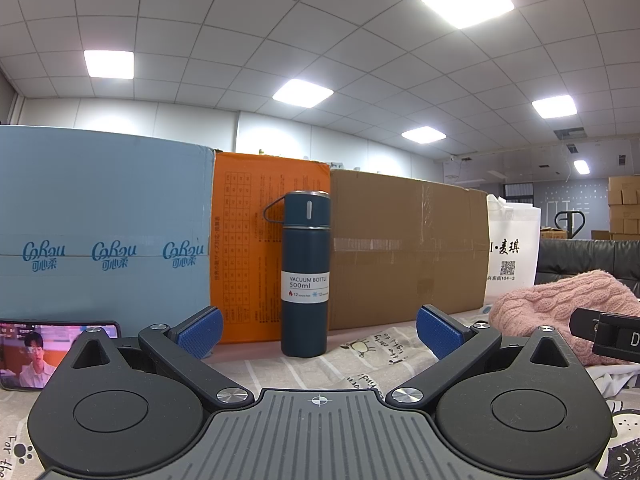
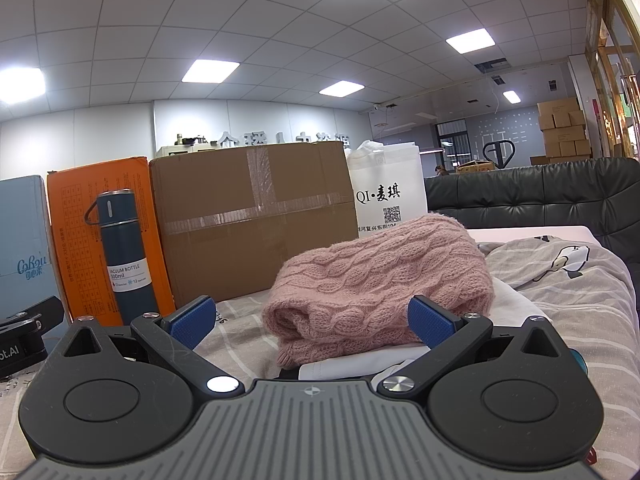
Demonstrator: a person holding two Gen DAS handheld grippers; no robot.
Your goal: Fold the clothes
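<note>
A folded pink cable-knit sweater (image 2: pixel 380 280) lies on a white garment (image 2: pixel 360 362) atop the printed grey bedsheet (image 2: pixel 560 320). My right gripper (image 2: pixel 312 322) is open, low over the sheet, with the sweater's near edge lying between its blue pads (image 2: pixel 190 322). In the left wrist view the same sweater (image 1: pixel 560 308) shows at the far right, behind part of the other gripper. My left gripper (image 1: pixel 318 330) is open and holds nothing; it faces a dark blue vacuum bottle (image 1: pixel 306 276).
A row of boxes stands behind the bed: light blue (image 1: pixel 100 224), orange (image 1: pixel 244 240) and brown cardboard (image 2: pixel 256 216). A white bag (image 2: pixel 390 196) and a black leather sofa (image 2: pixel 540 196) are at the right. A phone (image 1: pixel 24 354) playing video lies left.
</note>
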